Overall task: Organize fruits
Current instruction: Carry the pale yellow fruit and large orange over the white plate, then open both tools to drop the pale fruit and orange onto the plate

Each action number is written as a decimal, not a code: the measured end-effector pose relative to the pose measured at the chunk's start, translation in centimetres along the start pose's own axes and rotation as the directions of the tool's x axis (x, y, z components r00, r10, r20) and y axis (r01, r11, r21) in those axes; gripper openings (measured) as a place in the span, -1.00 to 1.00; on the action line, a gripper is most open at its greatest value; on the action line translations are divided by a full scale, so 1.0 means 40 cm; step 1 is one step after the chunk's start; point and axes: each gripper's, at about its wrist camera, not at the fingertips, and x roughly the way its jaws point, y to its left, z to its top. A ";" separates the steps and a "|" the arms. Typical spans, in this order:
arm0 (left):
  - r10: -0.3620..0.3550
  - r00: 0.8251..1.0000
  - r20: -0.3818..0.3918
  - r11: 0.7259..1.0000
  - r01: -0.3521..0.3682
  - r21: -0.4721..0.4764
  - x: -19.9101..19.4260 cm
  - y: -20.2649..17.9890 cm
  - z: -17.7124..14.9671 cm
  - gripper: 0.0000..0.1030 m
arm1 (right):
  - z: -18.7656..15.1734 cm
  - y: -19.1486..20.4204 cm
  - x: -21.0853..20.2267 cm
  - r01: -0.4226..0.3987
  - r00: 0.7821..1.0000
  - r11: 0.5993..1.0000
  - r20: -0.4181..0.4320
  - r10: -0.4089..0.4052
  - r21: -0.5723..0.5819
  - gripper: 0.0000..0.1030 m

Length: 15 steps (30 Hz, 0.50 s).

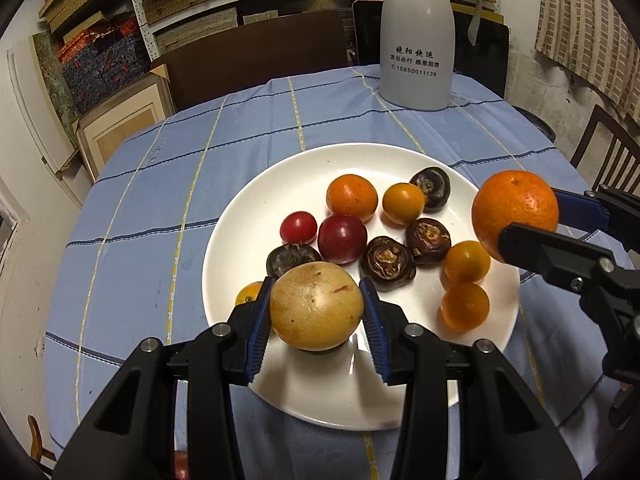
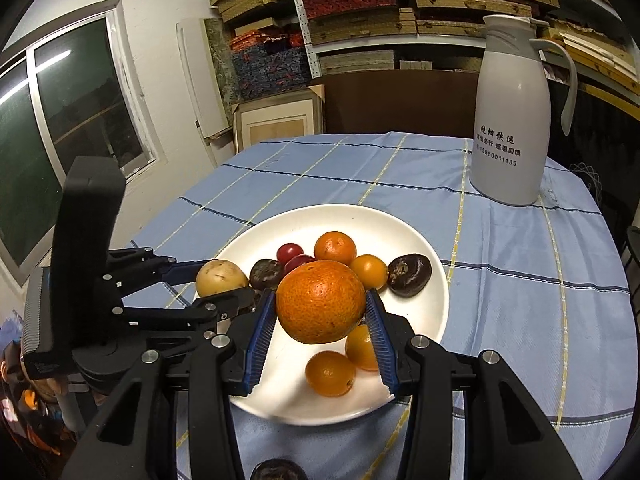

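My left gripper (image 1: 316, 312) is shut on a pale yellow round fruit (image 1: 316, 306) and holds it over the near left part of a white plate (image 1: 248, 208). My right gripper (image 2: 321, 312) is shut on a large orange (image 2: 320, 302) above the plate (image 2: 400, 220). In the left wrist view the orange (image 1: 515, 210) hangs over the plate's right rim. The plate holds several small oranges (image 1: 352, 196), red fruits (image 1: 342, 238) and dark brown water chestnuts (image 1: 387, 262). The left gripper and yellow fruit (image 2: 221, 277) show at the left in the right wrist view.
A grey-white thermos jug (image 1: 416, 44) stands at the far side of the round table with a blue checked cloth (image 1: 140, 220). A dark fruit (image 2: 278, 470) lies on the cloth near the front edge. Chairs and shelves with boxes surround the table.
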 end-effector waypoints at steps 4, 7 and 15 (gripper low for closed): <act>0.001 1.000 0.004 1.000 -0.001 0.002 0.006 0.001 0.006 -0.20 | 0.003 -0.009 0.013 0.006 1.000 1.000 -0.005 -0.006 0.009 -0.11; 0.003 1.000 0.004 1.000 -0.003 0.005 0.011 -0.001 0.012 -0.20 | 0.006 -0.014 0.019 0.009 1.000 1.000 -0.007 -0.009 0.013 -0.11; 0.009 1.000 -0.003 1.000 -0.009 0.011 0.026 -0.008 0.022 -0.20 | 0.023 -0.019 0.037 0.008 1.000 1.000 -0.010 -0.008 0.017 -0.10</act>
